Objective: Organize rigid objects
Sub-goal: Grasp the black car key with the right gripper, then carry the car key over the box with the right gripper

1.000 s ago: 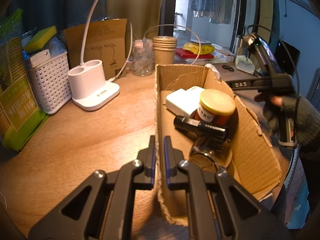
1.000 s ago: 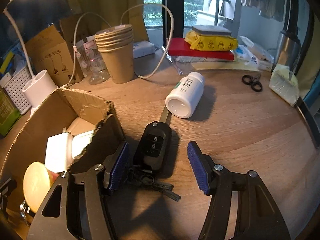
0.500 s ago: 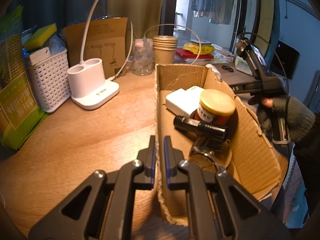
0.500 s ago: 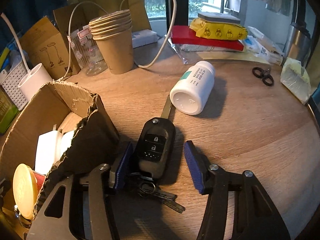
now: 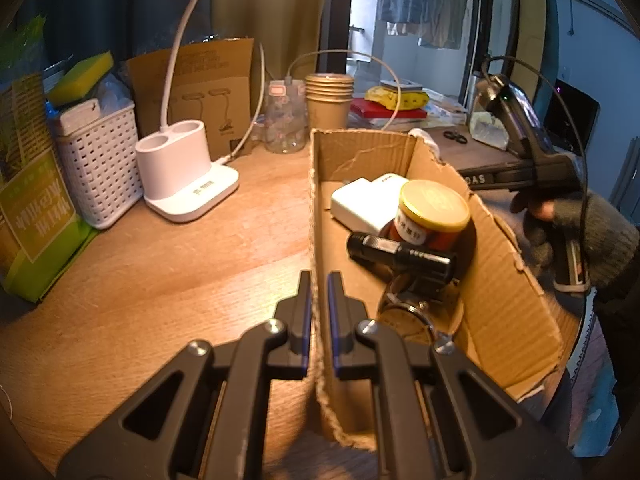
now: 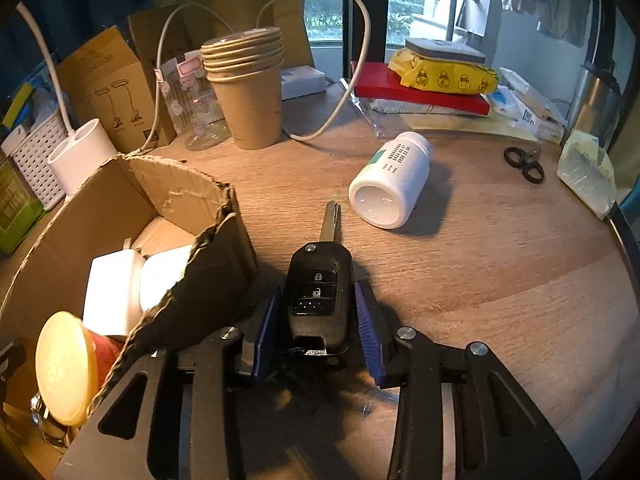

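Note:
An open cardboard box [image 5: 504, 280] lies on the wooden desk and holds a white charger [image 5: 362, 202], a yellow-lidded jar [image 5: 434, 210], a black flashlight [image 5: 400, 254] and a watch [image 5: 408, 314]. My left gripper [image 5: 319, 308] is shut on the box's left wall. In the right wrist view a black car key [image 6: 318, 296] lies on the desk beside the box [image 6: 168, 184]. My right gripper [image 6: 316, 328] straddles the key, its blue pads [image 6: 366, 332] close to both sides with a slight gap on the right. A white pill bottle [image 6: 390, 180] lies on its side beyond the key.
A white lamp base [image 5: 184, 172], a white basket [image 5: 100, 168], a stack of paper cups [image 6: 246, 92], a plastic jar [image 6: 196, 100], a red book under a yellow pack [image 6: 424, 80] and scissors [image 6: 524, 162] stand around the desk.
My right gripper has moved forward around the car key and its jaws have narrowed onto it. The left gripper has held still on the box wall.

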`<state>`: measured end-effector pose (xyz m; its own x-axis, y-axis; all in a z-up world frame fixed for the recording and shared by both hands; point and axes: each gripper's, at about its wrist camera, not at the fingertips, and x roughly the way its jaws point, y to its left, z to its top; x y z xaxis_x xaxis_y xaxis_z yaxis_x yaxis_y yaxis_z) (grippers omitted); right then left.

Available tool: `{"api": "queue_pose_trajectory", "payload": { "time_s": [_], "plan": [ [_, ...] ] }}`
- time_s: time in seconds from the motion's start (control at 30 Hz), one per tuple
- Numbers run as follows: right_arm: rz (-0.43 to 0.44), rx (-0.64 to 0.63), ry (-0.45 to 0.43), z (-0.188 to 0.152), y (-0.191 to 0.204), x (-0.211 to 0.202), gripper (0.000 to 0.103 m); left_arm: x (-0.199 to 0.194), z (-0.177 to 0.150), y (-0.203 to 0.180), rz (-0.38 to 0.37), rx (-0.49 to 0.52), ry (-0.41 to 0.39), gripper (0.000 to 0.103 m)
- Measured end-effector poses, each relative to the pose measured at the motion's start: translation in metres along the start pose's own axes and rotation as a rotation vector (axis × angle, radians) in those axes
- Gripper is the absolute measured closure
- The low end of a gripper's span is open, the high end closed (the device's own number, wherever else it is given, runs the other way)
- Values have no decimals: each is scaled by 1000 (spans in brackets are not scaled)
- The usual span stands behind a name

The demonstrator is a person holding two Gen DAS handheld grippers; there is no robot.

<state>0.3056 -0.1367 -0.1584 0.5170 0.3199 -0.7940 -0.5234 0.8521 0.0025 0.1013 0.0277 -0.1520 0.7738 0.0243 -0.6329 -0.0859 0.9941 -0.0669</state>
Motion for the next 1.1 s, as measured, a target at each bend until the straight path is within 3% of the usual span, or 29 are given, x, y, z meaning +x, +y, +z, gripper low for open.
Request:
{"api": "queue_pose_trajectory", "payload": {
  "time_s": [0.8,1.1],
  "plan": [
    [-43,-26,-123,7,18,-81,65,-3,1,-1,5,8,-19,96],
    [-43,-88,-172,14,46,-117,65,-5,1,-1,3,5,-25,96]
  ]
}}
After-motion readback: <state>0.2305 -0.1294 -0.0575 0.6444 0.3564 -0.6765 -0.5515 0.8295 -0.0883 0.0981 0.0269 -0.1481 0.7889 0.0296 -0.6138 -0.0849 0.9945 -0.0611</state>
